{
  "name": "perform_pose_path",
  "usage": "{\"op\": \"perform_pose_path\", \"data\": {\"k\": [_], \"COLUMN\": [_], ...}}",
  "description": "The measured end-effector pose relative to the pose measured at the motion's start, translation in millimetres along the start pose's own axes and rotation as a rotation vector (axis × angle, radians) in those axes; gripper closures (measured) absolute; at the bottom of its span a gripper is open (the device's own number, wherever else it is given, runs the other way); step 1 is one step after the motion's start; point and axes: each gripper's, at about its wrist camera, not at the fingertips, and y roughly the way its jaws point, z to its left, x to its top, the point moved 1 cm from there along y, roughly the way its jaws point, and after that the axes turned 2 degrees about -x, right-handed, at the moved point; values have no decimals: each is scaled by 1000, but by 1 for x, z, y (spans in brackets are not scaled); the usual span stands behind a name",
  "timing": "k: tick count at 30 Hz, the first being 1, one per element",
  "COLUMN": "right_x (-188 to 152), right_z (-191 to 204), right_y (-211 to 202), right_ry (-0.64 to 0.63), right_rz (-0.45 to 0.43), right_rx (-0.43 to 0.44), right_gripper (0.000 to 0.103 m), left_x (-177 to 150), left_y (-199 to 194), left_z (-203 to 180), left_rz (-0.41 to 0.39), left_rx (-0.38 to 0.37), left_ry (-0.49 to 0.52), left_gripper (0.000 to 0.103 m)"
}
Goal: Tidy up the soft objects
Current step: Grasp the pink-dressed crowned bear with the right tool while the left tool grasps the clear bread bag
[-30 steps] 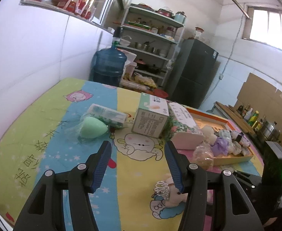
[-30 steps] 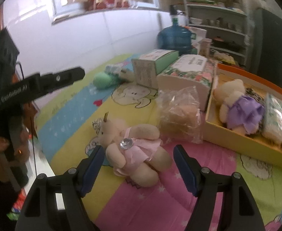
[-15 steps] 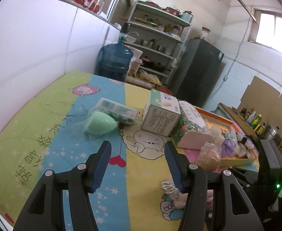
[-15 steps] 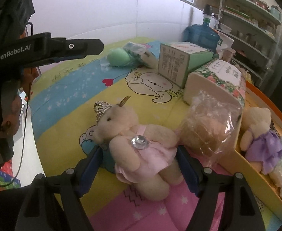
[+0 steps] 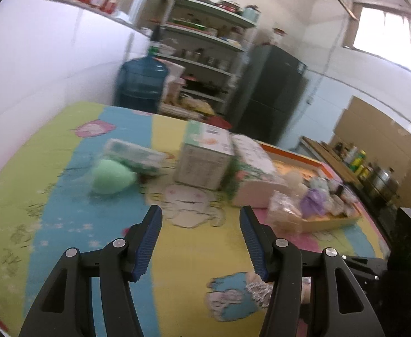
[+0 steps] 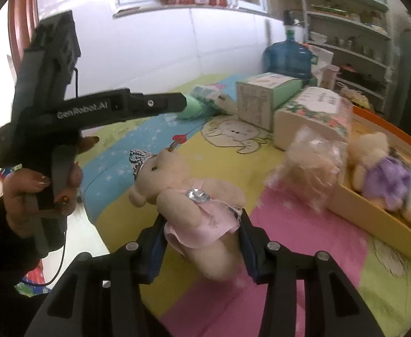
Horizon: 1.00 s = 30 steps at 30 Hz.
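A beige teddy bear in a pink dress (image 6: pixel 188 193) with a small silver crown lies on the colourful cartoon cloth (image 6: pixel 303 252). My right gripper (image 6: pixel 201 219) is closing its jaws on the bear's pink skirt, and both pads touch it. In the left wrist view only the bear's crown (image 5: pixel 257 292) shows behind a finger. My left gripper (image 5: pixel 200 210) hovers open over the cloth with nothing between its fingers. An orange tray (image 6: pixel 374 224) at the right holds a bear in purple (image 6: pixel 379 168) and other soft items.
A clear bag of beige stuffing (image 6: pixel 312 165) lies against the tray. Farther back are a floral tissue box (image 5: pixel 253 174), a green carton (image 5: pixel 205 157), a tissue pack (image 5: pixel 135 151) and a green sponge (image 5: pixel 110 178). A hand (image 6: pixel 28 193) holds the left gripper at the cloth's left edge.
The right gripper's jaws have narrowed from wide apart around the pink-dressed bear to pressing on its skirt. The left gripper stays open and has tilted slightly.
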Motion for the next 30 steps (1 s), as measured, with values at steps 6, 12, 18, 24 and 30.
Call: {"op": "perform_pose_path", "data": {"k": [6,12,18,24,30], "right_x": [-25,-49,-59,-60,-59], "right_z": [-34,-76,-96,-106,-107], "right_y": [-40,-84,-104,-102,-96], "right_ry": [116,248,297,310,310], "right_rz": [-35,-96,-144,-158,-159], "right_rx": [-110,-233,-257,-234,-216], "right_gripper": [56,56,56,56,56], "left_x": [-1,-5,-9,-11,-11], "left_y": [24,61,89,104,105], "left_z": [-50,-86,-102,-105,-103], "left_rz": [54,122,175,202,197], "left_rx": [-123,-159,-124,-84,-77], "left_ry": [110,184,219,212,201], "left_gripper": [41,39,39,39,40]}}
